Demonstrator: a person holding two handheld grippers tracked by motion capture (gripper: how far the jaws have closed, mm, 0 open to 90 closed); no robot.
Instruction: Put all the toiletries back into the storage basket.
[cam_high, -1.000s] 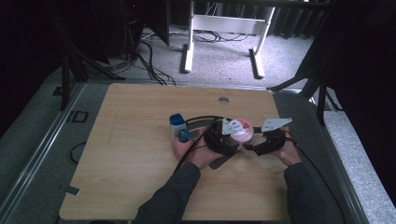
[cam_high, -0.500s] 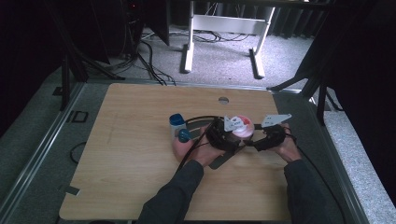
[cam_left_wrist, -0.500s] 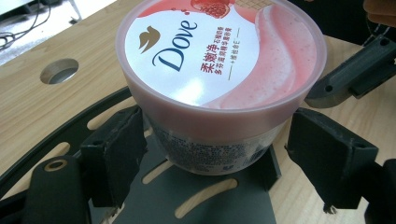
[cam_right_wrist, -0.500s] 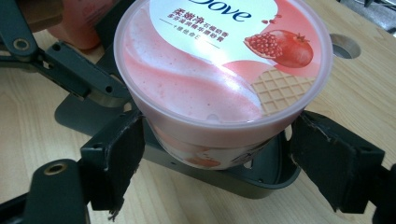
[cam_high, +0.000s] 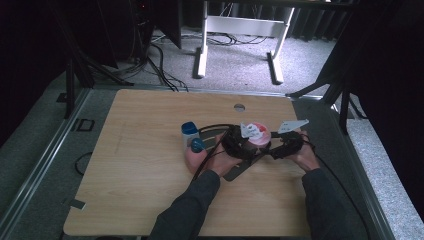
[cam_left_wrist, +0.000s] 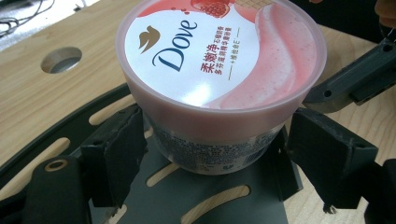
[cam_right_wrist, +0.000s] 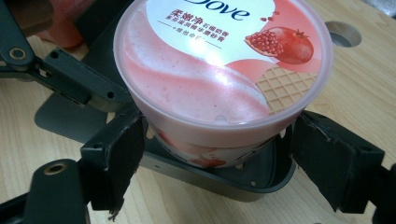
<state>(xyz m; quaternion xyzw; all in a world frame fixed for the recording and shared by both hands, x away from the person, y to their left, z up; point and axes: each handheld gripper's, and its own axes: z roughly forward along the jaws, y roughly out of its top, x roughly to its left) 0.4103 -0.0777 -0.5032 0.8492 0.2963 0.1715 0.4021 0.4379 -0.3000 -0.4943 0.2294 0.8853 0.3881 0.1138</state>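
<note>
Bottles come first: a blue-capped bottle (cam_high: 190, 133) stands upright and a pink one (cam_high: 194, 156) lies flat, both left of the Dove tub (cam_high: 256, 133) on the wooden table (cam_high: 140, 150). Just beside the tub, the left gripper (cam_high: 238, 142) clamps its lower body, jaws touching both sides. From the tub's right, the right gripper (cam_high: 283, 146) brackets it, jaws near the wall; whether they touch, I cannot tell.

The Dove tub (cam_left_wrist: 219, 88) is smooth pink plastic under a glossy printed film lid (cam_right_wrist: 219, 60). The gripper pads (cam_left_wrist: 114, 154) look matt black and rough-edged. The table (cam_high: 145, 165) is pale matt wood-grain.
</note>
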